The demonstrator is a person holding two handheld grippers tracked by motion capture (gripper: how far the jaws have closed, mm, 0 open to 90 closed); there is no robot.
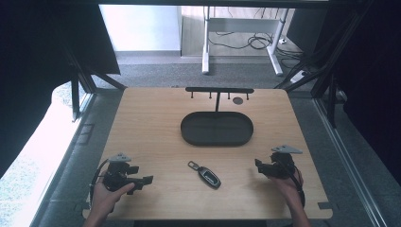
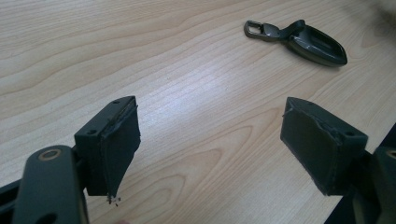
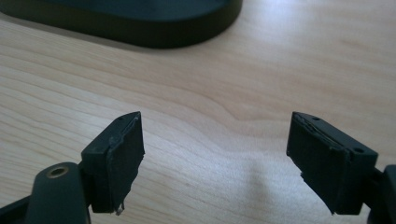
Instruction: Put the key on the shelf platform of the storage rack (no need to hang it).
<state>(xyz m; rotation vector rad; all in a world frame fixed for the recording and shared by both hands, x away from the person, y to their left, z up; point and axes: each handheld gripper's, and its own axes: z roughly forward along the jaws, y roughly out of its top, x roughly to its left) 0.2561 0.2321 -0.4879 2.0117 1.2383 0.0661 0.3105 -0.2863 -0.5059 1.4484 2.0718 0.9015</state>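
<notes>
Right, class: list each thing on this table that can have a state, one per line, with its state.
Left claw: open, empty, above bare wood.
Right claw: open, empty, above bare wood.
Car key: lying flat on the table, untouched, between the claws.
Oval tray: empty, resting flat.
Hook rack: upright behind the tray, nothing hanging on it.

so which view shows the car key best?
Left gripper view: the car key lies close up, its ring end and body distinct. In the high view it is a small dark shape between the grippers. The right gripper view faces the tray.
</notes>
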